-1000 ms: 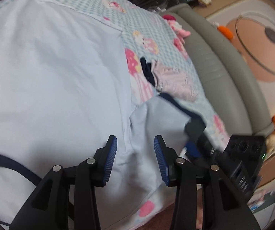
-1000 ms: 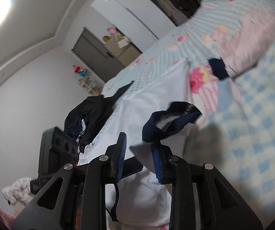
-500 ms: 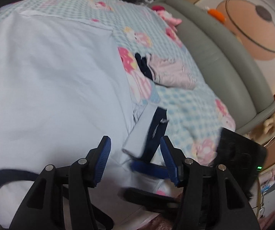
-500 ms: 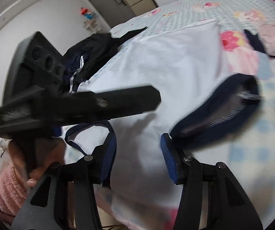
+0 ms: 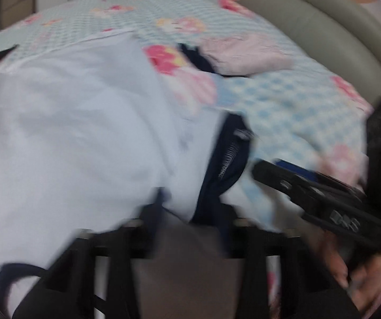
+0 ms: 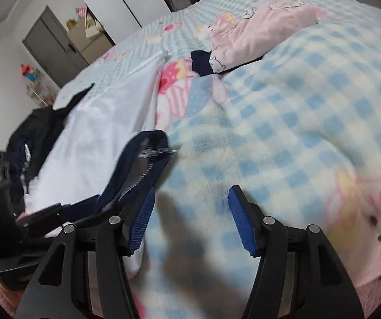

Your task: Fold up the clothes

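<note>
A white shirt lies spread on the bed, also seen in the right wrist view. Its sleeve ends in a navy cuff that stands up from the bed. My left gripper is blurred; its fingers stand apart with the sleeve cloth running between them. My right gripper is open over the blue checked blanket, nothing between its pads, with the cuff just left of its left finger. It shows as a black shape in the left wrist view.
A folded pink garment with a navy piece beside it lies farther up the bed. A dark clothes pile sits beyond the shirt. A grey padded bed edge runs along the right. A person's hand holds the right gripper.
My right gripper has let go of the navy cuff and swung right over the blanket. My left gripper has moved forward, so the sleeve now runs between its fingers.
</note>
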